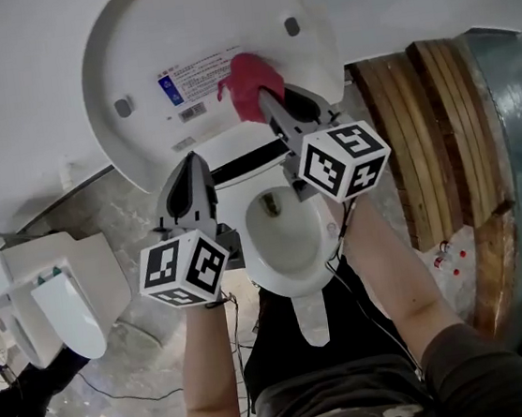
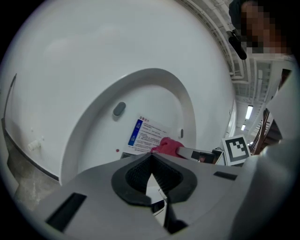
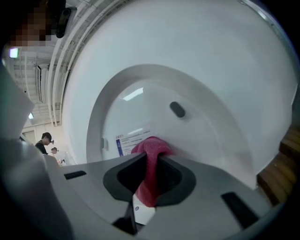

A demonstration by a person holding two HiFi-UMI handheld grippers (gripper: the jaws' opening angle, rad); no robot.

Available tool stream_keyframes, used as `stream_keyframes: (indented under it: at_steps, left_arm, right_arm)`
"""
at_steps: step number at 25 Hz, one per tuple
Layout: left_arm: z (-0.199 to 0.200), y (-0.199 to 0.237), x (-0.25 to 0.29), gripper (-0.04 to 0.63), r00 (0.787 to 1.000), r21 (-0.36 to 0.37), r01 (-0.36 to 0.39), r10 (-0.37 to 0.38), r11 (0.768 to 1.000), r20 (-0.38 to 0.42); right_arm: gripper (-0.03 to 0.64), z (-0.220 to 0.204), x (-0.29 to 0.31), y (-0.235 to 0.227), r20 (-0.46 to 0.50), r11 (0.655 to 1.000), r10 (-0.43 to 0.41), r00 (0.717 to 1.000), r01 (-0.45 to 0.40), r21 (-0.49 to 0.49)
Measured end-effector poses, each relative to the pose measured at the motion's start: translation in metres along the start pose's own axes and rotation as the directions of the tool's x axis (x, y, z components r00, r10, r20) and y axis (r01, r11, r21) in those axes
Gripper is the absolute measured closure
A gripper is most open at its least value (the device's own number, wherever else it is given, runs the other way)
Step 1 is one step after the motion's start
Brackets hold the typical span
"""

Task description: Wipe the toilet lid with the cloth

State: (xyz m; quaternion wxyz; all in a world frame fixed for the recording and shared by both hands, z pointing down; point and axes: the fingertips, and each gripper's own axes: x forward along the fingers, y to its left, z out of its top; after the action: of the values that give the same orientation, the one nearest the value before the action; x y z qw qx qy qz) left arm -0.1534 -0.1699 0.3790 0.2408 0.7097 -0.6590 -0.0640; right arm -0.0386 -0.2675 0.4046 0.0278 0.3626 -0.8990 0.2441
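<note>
Grippers working at a raised toilet lid (image 1: pixel 129 58). The right gripper (image 1: pixel 263 97) is pinching a pink-red cloth (image 1: pixel 245 77), its jaws pressing tight on the fabric. One fold is bunching out past the tips and a tail is hanging back between the pads. The cloth is pressing against the lid's inner face, over the right end of a printed label (image 1: pixel 193 77), nearer the hinge edge than the far rim. The left gripper (image 1: pixel 194 159) is holding nothing, its jaws sitting fully together. It is pointing toward the lid's hinge edge, left of the cloth and apart from it. Below both grippers, the toilet bowl (image 1: pixel 289 242) is lying uncovered. A second toilet (image 1: pixel 60 303) is standing at the left and wooden planks (image 1: pixel 426 126) are leaning at the right.
</note>
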Motion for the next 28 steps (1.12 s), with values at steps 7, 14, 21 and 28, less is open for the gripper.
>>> stream_keyframes:
  at_steps: [7,14,21,28]
  left_arm:
    - [-0.025,-0.057,0.039,0.589,0.999,-0.012,0.031,-0.031,0.999,-0.012]
    - [-0.037,-0.075,0.051,0.589,0.999,-0.033,0.036,-0.036,0.999,-0.003]
    - [-0.015,-0.017,0.015,0.589,0.999,-0.043,-0.042,0.044,0.998,0.028]
    - [-0.001,0.059,-0.037,0.589,0.995,-0.069,-0.096,0.099,0.993,0.028]
  right_arm:
    - [0.568,0.010,-0.037,-0.073,-0.003,0.998,-0.060,0.998,0.060,0.030]
    - [0.568,0.004,-0.050,-0.088,-0.031,0.998,-0.053,0.998,0.054,0.023]
    - [0.568,-0.017,-0.025,-0.015,-0.074,0.999,0.048,0.996,-0.049,-0.004]
    - [0.568,-0.070,0.030,0.099,-0.147,0.981,0.183,0.972,-0.191,-0.038]
